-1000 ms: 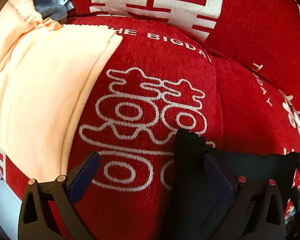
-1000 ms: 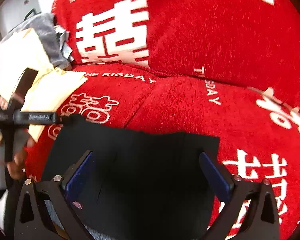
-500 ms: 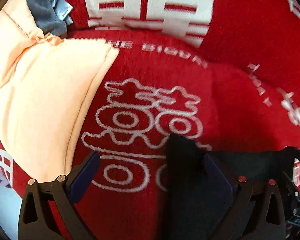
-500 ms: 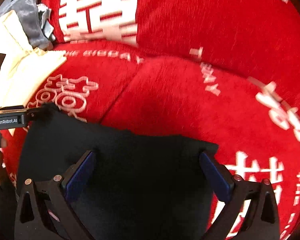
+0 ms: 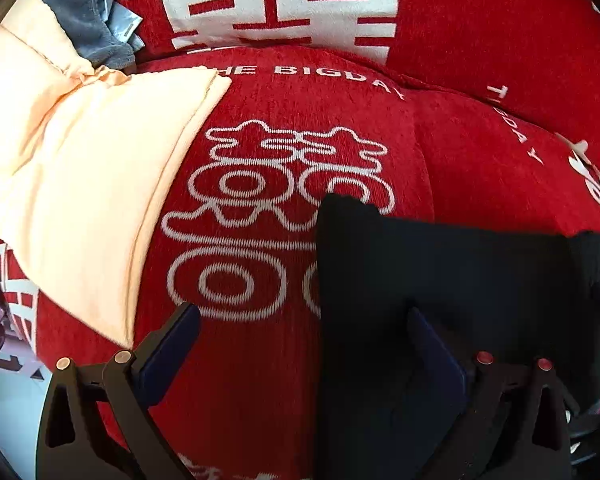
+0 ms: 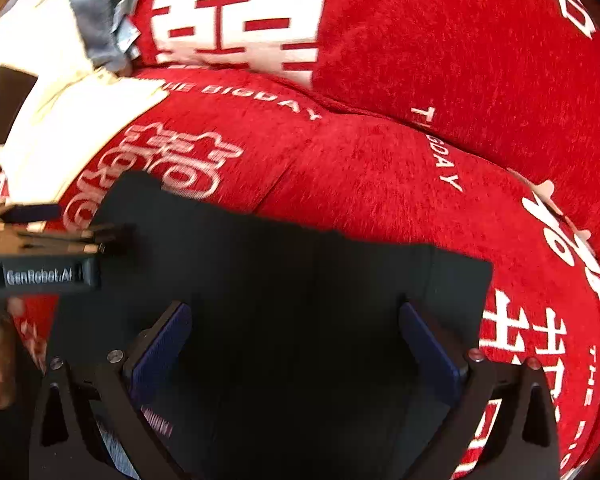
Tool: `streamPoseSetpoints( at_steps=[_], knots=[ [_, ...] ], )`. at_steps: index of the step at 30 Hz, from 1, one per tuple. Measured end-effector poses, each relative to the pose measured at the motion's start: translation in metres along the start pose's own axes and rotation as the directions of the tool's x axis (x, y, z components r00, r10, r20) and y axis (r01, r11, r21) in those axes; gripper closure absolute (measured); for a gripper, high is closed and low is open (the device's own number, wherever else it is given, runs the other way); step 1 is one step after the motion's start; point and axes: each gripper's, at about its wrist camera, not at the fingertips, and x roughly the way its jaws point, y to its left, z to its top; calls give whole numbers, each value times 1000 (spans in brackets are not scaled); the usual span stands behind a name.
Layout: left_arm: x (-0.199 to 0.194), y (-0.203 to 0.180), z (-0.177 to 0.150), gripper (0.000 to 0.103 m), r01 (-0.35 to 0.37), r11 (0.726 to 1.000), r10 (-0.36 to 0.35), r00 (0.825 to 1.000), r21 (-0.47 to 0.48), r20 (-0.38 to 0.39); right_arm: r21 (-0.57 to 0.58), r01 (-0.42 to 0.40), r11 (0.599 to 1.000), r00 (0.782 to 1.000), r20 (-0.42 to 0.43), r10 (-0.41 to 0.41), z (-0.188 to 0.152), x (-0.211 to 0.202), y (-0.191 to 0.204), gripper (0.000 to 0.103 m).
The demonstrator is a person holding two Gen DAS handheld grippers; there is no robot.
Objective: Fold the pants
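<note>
While black pants (image 6: 284, 300) lie spread on the red sofa (image 6: 380, 168), both grippers, left (image 5: 304, 344) and right (image 6: 296, 340), hover with jaws wide, the left straddling the pants' edge.

Legible markings: red cushion (image 5: 300, 112) carries white lettering "THE BIGDAY" plus double-happiness characters — large on the back cushion (image 6: 236, 20). Left gripper (image 6: 112, 236) housing, seen from the right wrist, reads "GenRobot.AI".
</note>
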Motion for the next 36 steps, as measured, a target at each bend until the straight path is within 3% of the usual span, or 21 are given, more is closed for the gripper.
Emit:
streamPoseSetpoints(
  at_steps=[15, 23, 29, 33, 36],
  knots=[
    [-17, -8, -54, 0, 42, 999, -42, 999, 6, 2, -35, 58, 998, 998, 27, -57, -76, -40, 9, 0],
    [-44, -30, -72, 0, 115, 991, -117, 993, 62, 28, 8, 23, 1000, 999, 49, -24, -84, -58, 7, 0],
    [-31, -37, -77, 0, 107, 993, -106, 994, 55, -20, -12, 48, 999, 998, 32, -47, -86, -55, 7, 0],
    [-45, -40, -77, 0, 84, 994, -85, 996, 74, 7, 59, 63, 996, 996, 51, -66, -81, -71, -4, 0],
    [-52, -45, -75, 0, 81, 994, -82, 997, 78, 12, 114, 104, 988, 994, 21, -107, -78, -75, -15, 0]
  ],
)
